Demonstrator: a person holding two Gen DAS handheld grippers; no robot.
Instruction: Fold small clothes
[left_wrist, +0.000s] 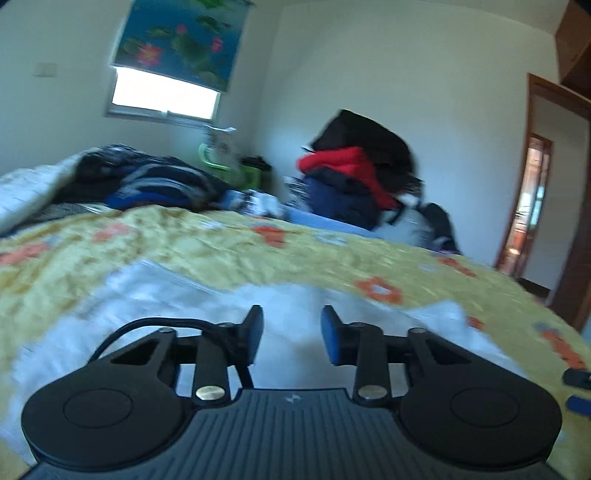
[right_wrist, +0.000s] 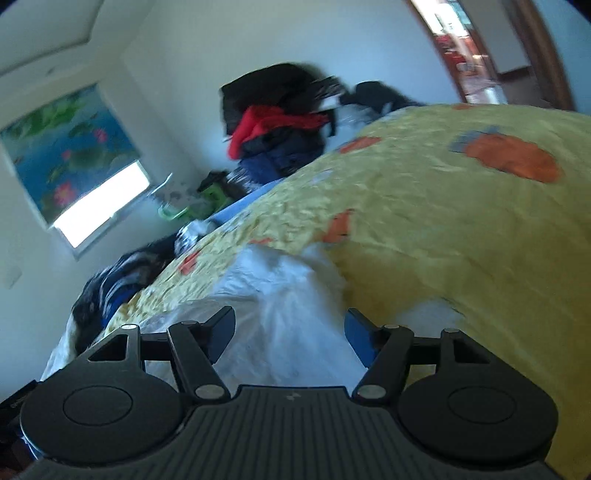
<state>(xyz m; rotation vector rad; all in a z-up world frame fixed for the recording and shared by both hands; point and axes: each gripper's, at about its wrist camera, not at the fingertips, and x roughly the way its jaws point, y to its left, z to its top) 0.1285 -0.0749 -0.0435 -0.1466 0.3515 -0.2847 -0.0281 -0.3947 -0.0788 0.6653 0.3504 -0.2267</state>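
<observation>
While both views are smeared with motion blur, the left gripper (left_wrist: 291, 334) shows its blue-padded fingers spread apart with nothing between them, hanging just over a white garment (left_wrist: 155, 295) that lies crumpled on the near part of the bed; the right gripper (right_wrist: 290, 332) is spread wider, also holding nothing, with the same white garment (right_wrist: 280, 295) beneath and ahead of it; whether either gripper touches the cloth cannot be told; the garment rests on a yellow bedspread (left_wrist: 229, 243) printed with orange flowers, which covers the bed from its near edge to its far edge; along the far edge lie dark striped clothes (left_wrist: 159, 181) toward the left corner, and a heap of black, red and navy clothing (left_wrist: 354, 173) stands toward the right corner; beyond the bed a green basket (left_wrist: 221, 158) sits under a window (left_wrist: 162, 96) half covered by a lotus-print blind (left_wrist: 184, 40); a wooden doorway (left_wrist: 532, 206) opens on the right wall.
</observation>
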